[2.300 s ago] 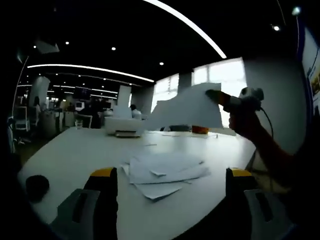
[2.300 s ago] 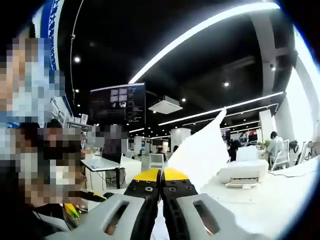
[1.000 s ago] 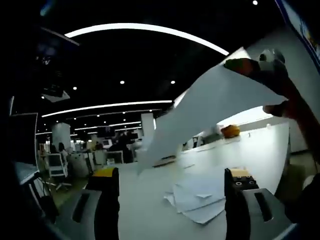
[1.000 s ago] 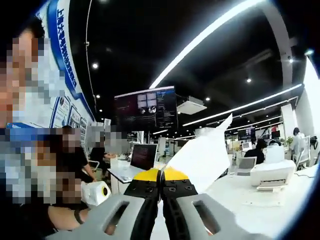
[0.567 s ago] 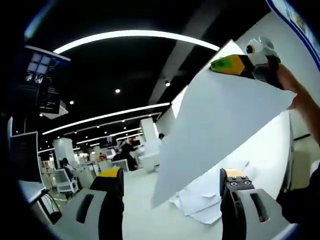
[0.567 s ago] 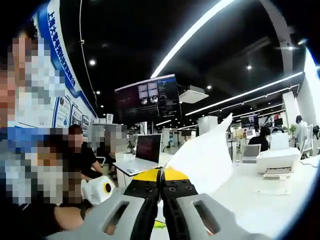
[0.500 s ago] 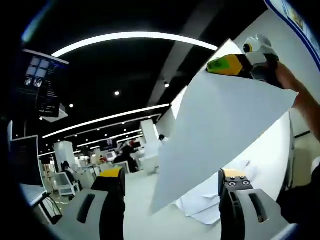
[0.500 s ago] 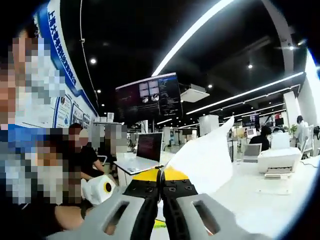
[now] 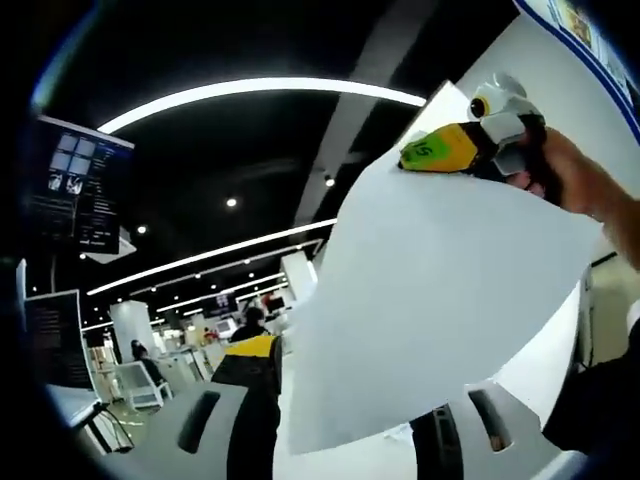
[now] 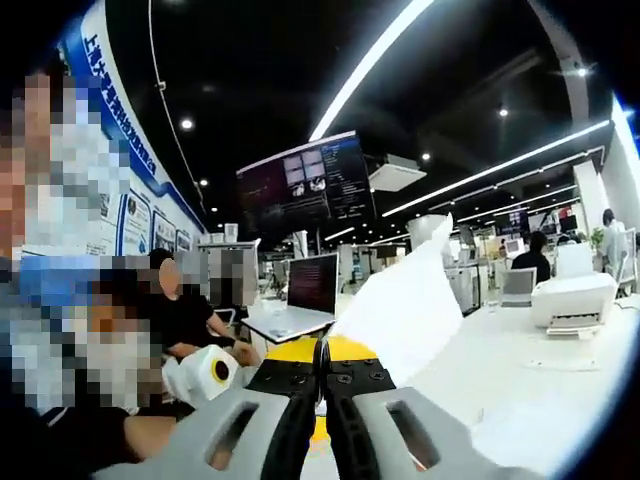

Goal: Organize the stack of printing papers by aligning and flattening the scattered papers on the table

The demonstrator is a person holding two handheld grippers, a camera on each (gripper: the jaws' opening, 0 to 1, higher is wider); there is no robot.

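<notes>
A white paper sheet (image 9: pixel 440 300) hangs in the air across the left gripper view. Its top corner is pinched by my right gripper (image 9: pixel 440 150), whose yellow tips are shut on it, with a hand (image 9: pixel 565 170) behind. My left gripper (image 9: pixel 345 395) is open below, and the sheet's lower edge hangs between its jaws and hides part of the right one. In the right gripper view the right gripper (image 10: pixel 322 352) is shut on the paper sheet (image 10: pixel 400 305), which rises to the right over the white table (image 10: pixel 540 395).
A white printer (image 10: pixel 585 295) sits on the table at the right. An open laptop (image 10: pixel 312 285) stands on a desk behind, with a seated person (image 10: pixel 180 320) to its left. Dark monitors (image 10: pixel 310 190) hang from the ceiling.
The held sheet has come closer to the left gripper and now covers the scattered papers on the table. The left jaws stand nearer together. The right gripper stays shut on the sheet.
</notes>
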